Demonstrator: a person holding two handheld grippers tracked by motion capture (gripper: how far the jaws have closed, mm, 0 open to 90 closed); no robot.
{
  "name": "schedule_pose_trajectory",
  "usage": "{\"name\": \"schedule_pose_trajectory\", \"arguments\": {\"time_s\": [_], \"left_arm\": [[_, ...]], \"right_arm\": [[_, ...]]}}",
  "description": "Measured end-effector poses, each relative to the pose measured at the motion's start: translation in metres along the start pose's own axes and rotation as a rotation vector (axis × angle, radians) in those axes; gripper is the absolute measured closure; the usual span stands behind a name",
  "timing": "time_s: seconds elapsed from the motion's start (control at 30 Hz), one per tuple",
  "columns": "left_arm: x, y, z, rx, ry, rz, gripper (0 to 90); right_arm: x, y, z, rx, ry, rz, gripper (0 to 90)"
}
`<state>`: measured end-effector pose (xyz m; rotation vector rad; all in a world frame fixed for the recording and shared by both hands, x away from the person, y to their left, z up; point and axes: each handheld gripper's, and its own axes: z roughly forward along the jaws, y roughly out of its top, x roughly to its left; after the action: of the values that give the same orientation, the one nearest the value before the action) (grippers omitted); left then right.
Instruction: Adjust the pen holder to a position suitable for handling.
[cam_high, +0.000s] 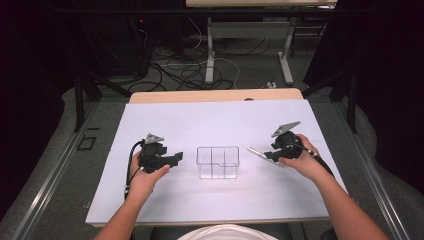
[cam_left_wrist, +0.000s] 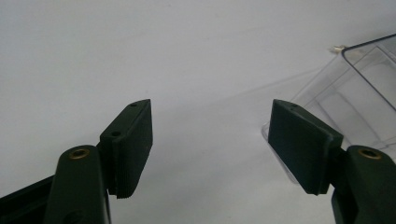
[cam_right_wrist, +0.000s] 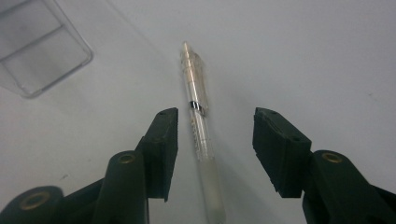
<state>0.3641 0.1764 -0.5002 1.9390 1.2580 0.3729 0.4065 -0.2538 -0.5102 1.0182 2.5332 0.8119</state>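
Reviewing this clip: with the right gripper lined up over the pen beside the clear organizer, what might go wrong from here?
1. The pen lies flat on the table between the right gripper's open jaws, apart from both pads; a round barrel may roll or slip as they close.
2. The clear organizer looks light and stands unheld, the left gripper open beside it, so a bump might shift or tip it.

Colourless see-through plastic divided box, plain, without print. Clear, frosted-white plastic pen with one dark narrow band around its barrel. Matte black left gripper and matte black right gripper, with brass-coloured screw rings at the jaw roots and grey three-cornered plates on top. Pale lilac-white plain sheet covering the light wooden table.
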Motion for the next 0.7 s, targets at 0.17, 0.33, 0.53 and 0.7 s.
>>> {"name": "schedule_pose_trajectory", "arguments": {"time_s": [0.17, 0.33, 0.53, 0.7], "left_arm": [[0.005, 0.002, -0.005, -0.026, 0.0, 0.03, 28.0], [0.008, -0.001, -0.002, -0.019, 0.004, 0.01, 26.7], [0.009, -0.003, 0.003, -0.032, 0.026, 0.057, 16.3], [0.01, -0.005, 0.006, -0.023, 0.052, 0.082, 15.8]], "right_arm": [[-0.001, 0.003, 0.003, 0.073, 0.013, -0.074, 53.7], [-0.001, 0.006, 0.009, 0.145, 0.042, -0.094, 56.1], [-0.002, 0.009, 0.017, 0.202, 0.041, -0.112, 56.9], [-0.004, 0.01, 0.022, 0.248, 0.051, -0.139, 61.8]]}}
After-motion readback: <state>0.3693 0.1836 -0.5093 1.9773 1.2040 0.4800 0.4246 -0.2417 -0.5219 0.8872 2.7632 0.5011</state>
